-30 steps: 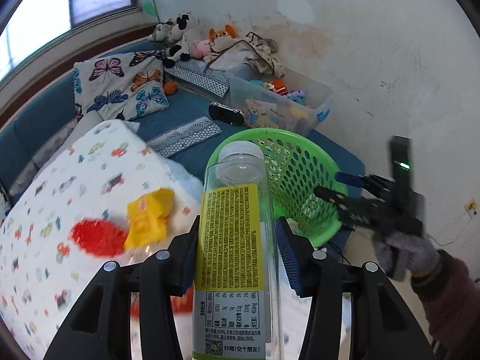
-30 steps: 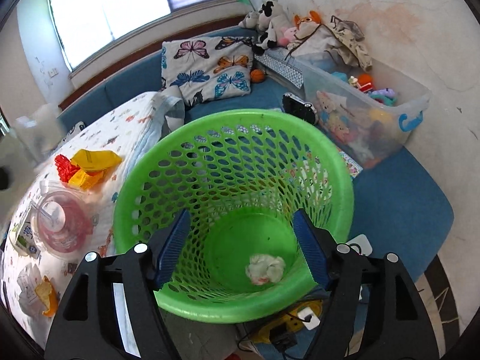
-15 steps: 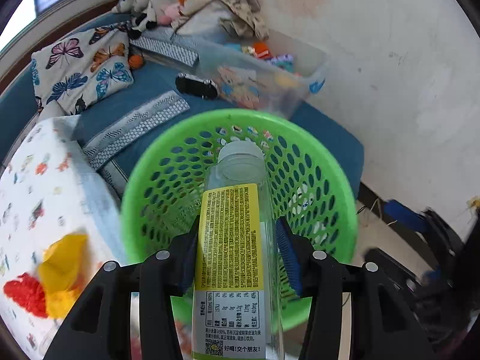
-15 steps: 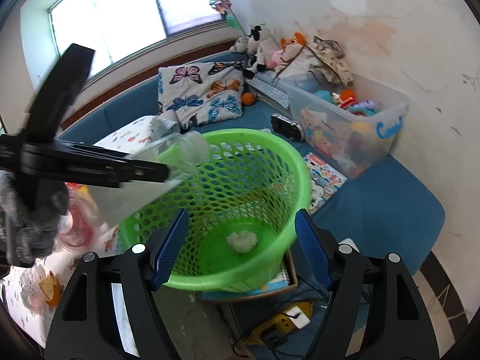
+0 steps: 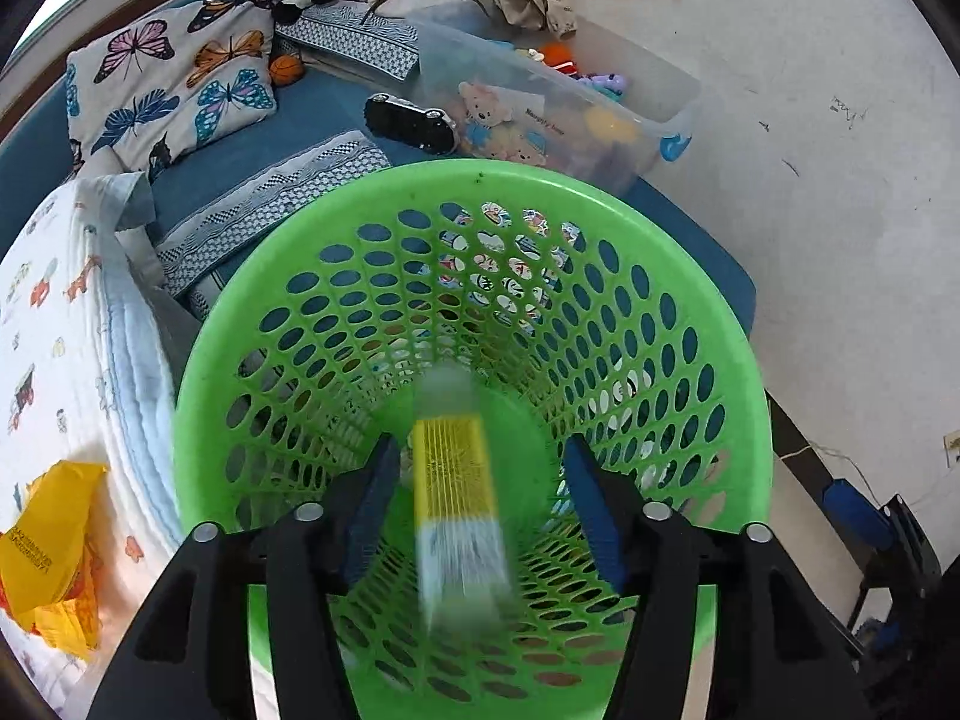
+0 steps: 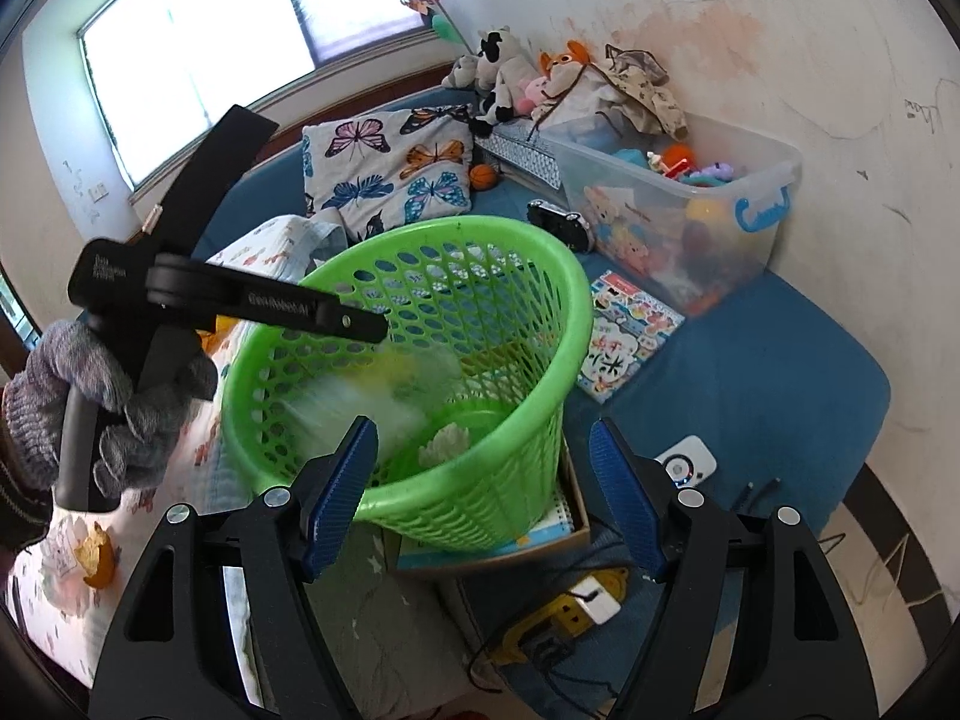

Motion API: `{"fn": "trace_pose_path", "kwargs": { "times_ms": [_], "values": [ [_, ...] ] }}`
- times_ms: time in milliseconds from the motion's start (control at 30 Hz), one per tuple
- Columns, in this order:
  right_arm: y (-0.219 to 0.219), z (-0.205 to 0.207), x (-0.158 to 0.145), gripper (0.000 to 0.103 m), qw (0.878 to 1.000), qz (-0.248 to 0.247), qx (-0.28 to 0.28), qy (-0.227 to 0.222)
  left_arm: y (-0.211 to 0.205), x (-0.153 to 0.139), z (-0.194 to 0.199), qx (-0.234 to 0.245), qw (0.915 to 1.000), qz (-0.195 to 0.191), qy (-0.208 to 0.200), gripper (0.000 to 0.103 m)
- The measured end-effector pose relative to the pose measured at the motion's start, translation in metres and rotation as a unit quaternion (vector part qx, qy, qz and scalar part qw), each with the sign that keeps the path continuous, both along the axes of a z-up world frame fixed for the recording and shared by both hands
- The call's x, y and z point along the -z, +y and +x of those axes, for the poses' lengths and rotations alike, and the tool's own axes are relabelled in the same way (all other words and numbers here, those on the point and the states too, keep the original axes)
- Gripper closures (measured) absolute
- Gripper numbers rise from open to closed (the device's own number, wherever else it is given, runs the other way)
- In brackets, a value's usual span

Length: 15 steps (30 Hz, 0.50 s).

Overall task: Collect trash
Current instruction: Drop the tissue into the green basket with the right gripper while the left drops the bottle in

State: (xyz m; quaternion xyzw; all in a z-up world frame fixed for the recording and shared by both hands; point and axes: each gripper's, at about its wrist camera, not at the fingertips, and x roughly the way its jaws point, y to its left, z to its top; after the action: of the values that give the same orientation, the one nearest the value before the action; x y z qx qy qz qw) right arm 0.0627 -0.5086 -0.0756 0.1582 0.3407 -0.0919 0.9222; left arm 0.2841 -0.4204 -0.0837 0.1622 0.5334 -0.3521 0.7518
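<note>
A clear plastic bottle (image 5: 459,498) with a yellow label is blurred and falling into the green mesh basket (image 5: 720,360), free of my fingers. My left gripper (image 5: 480,510) is open right above the basket's mouth. In the right wrist view the bottle (image 6: 384,396) is a blur inside the basket (image 6: 540,276), near a crumpled white tissue (image 6: 444,444) on its bottom. My left gripper also shows there (image 6: 360,324) over the rim. My right gripper (image 6: 483,498) is open and empty, just in front of the basket.
A yellow wrapper (image 5: 48,546) lies on the patterned white quilt (image 5: 54,312) at left. An orange scrap (image 6: 96,558) lies on the quilt too. A clear toy bin (image 6: 690,204), butterfly pillow (image 6: 390,168) and power strip (image 6: 570,606) surround the basket.
My left gripper opened and let go of the bottle, which now drops into the basket. My right gripper drew back slightly from the basket.
</note>
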Motion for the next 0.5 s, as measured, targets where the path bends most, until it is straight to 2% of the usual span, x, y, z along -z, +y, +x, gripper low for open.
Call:
{"fn": "trace_pose_path", "kwargs": {
  "times_ms": [200,500],
  "values": [
    [0.004,-0.012,-0.007,0.03,1.0,0.0,0.004,-0.007,0.026,-0.031,-0.011,-0.014,0.9992,-0.026,-0.028,0.042],
    [0.036,-0.026,-0.032,0.029,0.999,-0.008,-0.022,-0.028,0.097,-0.107,-0.061,-0.018,0.9912,-0.078,-0.106,0.042]
  ]
}}
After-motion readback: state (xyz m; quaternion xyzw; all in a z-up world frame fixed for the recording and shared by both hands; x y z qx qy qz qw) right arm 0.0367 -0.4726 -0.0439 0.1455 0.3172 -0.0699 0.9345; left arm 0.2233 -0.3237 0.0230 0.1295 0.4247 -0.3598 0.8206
